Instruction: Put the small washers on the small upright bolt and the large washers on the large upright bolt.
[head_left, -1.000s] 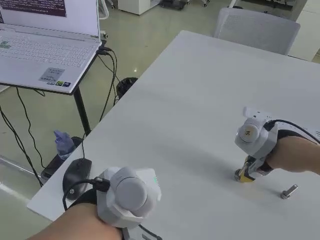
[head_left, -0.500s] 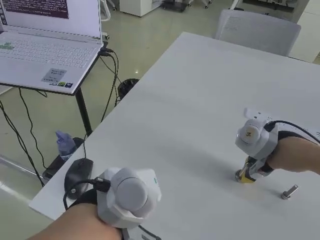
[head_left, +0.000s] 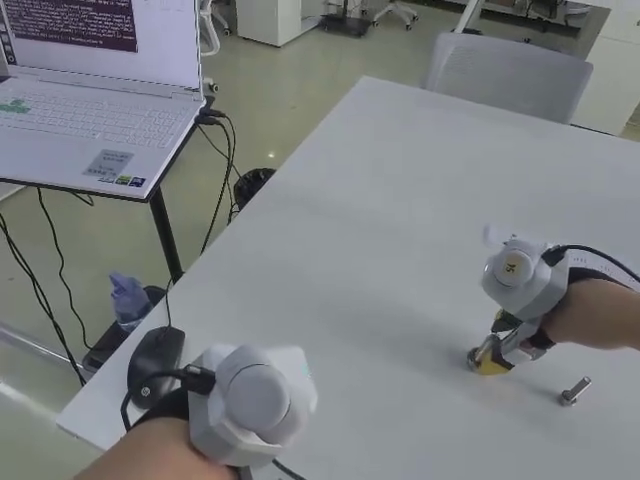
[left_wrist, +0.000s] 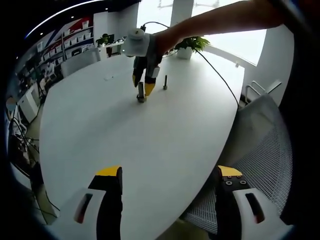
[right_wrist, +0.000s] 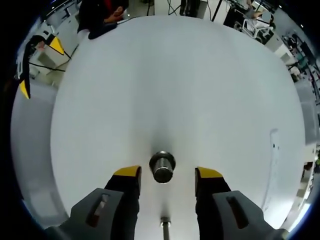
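While the left gripper (left_wrist: 165, 172) hangs with its jaws spread wide and nothing between them at the near edge of the white table (head_left: 380, 200), well apart from the work, the right gripper (head_left: 492, 358) stands low over the tabletop with the large upright bolt (right_wrist: 162, 166) between its jaws. In the right gripper view the bolt shows end-on, its long axis pointing up toward the camera, centred between the two yellow-tipped jaws. A strip of table is visible on either side, so the jaws are parted and flank it without clamping. The small bolt (left_wrist: 165, 83) stands near it, toward the gripper's body, and looks upright in the left gripper view. The right gripper is far the nearer to both bolts; closing now would likely pinch the large bolt squarely.
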